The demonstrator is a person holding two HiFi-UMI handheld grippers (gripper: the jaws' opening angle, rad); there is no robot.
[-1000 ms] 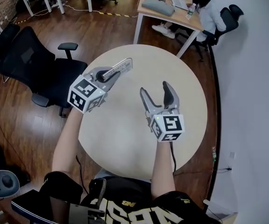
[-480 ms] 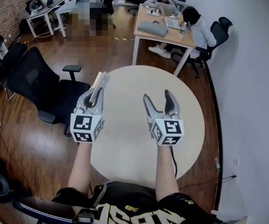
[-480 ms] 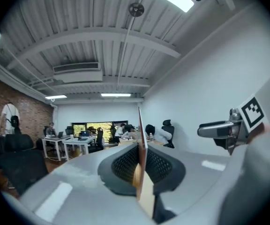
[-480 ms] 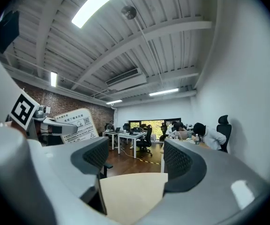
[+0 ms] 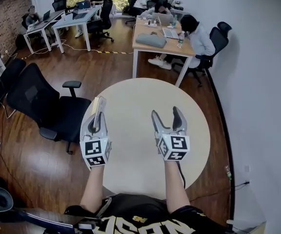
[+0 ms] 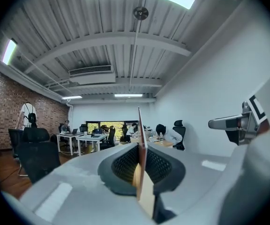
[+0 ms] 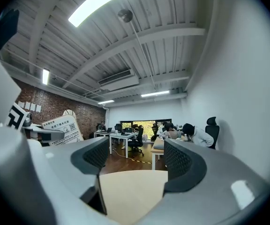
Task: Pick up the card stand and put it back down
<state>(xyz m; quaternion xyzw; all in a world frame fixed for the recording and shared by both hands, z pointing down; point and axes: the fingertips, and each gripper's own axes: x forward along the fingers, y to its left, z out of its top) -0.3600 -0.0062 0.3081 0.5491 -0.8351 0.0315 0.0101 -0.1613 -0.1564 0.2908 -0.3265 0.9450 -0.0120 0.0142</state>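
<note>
Card stand (image 5: 99,105) was clamped in the left gripper (image 5: 96,123), edge-on between the jaws. Its free end stuck out past the tips toward 12 o'clock. The left gripper view confirmed this: both pads pressed flat on the thin board, which stood upright and split the view down the middle. The stand was held over the 9 o'clock rim of the round table (image 5: 130,162), off the top. From the right gripper view it showed at 9 o'clock, printed white face turned that way, level with the far desks.

Right gripper (image 5: 166,113) sat at 3 o'clock of the left one, well apart from the stand. Its jaws were spread wide with nothing between them, only bare table top behind the gap.

Pose: both forearms were stretched forward, roughly parallel, aimed at 12 o'clock. Left forearm (image 5: 92,191) was over the table's left edge, right forearm (image 5: 173,184) nearer the middle. Both grippers pointed level, marker cubes facing up at the head camera, jaw tips about even with each other.

Around the table: black office chair (image 5: 38,101) at 9 o'clock, just off the table. Desk (image 5: 155,40) at 12 o'clock with a person (image 5: 194,38) seated at it.
</note>
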